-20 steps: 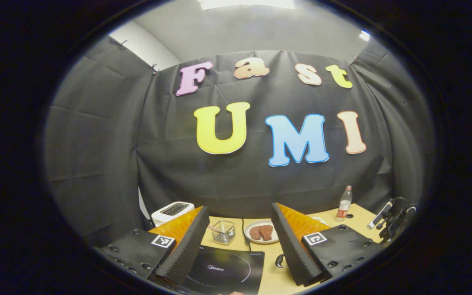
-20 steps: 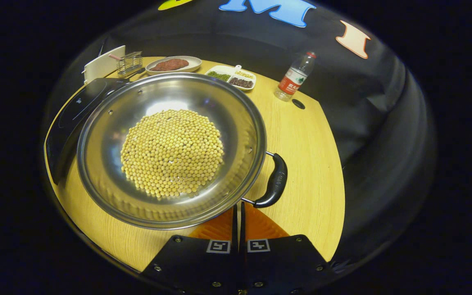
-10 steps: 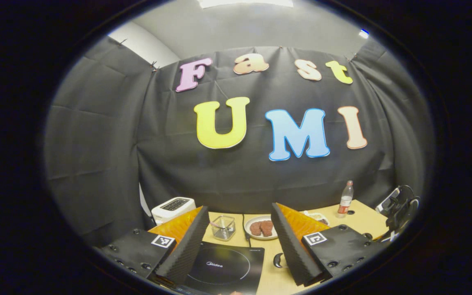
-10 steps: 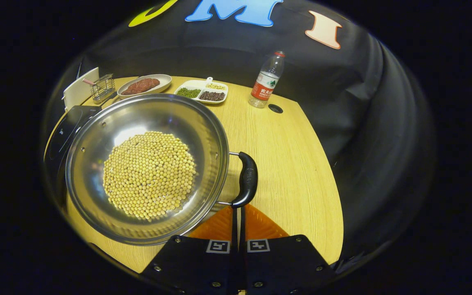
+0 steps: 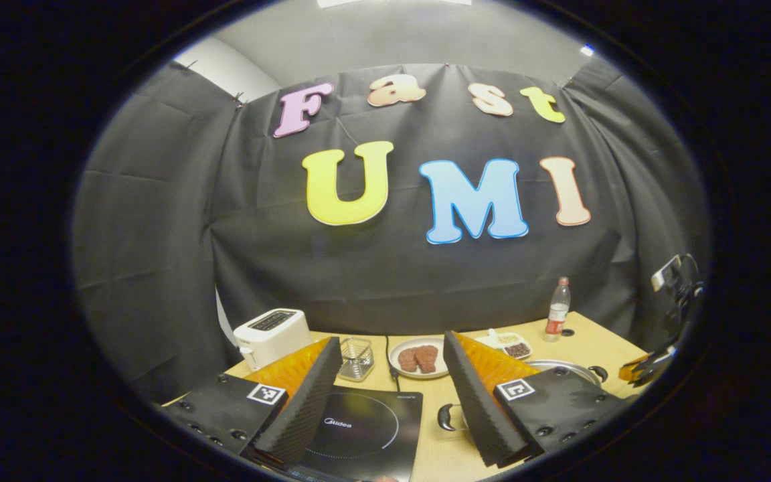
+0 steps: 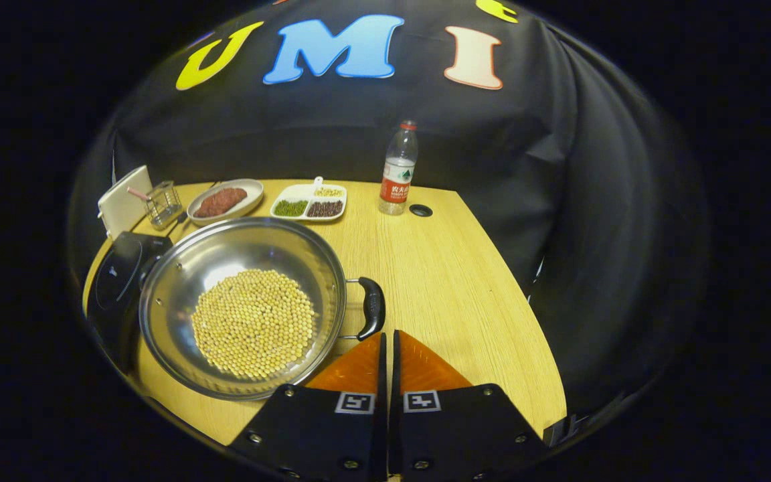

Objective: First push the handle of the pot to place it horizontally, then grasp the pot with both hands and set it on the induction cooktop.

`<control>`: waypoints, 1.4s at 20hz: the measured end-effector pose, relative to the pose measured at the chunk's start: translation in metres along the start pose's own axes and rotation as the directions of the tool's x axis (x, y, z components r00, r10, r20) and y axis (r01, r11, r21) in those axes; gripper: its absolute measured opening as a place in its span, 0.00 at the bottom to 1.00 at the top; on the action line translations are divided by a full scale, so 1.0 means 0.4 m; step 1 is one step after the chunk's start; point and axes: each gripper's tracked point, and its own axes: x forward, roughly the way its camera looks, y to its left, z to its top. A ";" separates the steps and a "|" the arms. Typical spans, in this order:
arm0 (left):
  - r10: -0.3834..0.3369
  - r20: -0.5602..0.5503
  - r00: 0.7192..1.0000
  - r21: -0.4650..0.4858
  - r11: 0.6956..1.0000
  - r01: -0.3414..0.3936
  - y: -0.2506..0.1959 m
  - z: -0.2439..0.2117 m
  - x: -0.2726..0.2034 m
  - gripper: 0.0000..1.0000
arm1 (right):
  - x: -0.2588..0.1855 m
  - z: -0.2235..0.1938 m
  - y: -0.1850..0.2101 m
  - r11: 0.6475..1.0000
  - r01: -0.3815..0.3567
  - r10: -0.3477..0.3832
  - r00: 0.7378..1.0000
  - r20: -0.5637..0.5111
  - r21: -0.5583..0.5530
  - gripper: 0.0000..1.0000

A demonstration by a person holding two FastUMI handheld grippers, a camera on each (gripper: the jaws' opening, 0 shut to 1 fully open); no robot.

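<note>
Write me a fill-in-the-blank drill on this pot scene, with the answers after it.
1. The pot holds yellow ____.
2. The right gripper is ____.
3. The left gripper is ____.
4. The pot sits beside the induction ____, not on it.

Answers: beans; shut; open; cooktop

A staged kitchen corner inside a recording booth is shown. Black cloth (image 5: 158,221) is hung as walls around a wooden tabletop (image 6: 439,268), with a plain grey ceiling (image 5: 385,33) seen above it. Kitchen things are laid out on the tabletop: an induction cooktop (image 5: 359,435), a toaster (image 5: 272,329), a steel pot (image 6: 238,261) of yellow beans (image 6: 253,323), a plate of meat (image 6: 223,199), a divided dish of beans (image 6: 308,202) and a water bottle (image 6: 397,171).
</note>
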 end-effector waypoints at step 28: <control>-0.194 -0.390 0.900 -0.072 0.981 0.181 -0.242 -0.469 0.219 0.99 | 0.048 0.069 0.020 0.997 -0.078 0.077 0.992 0.100 0.000 0.98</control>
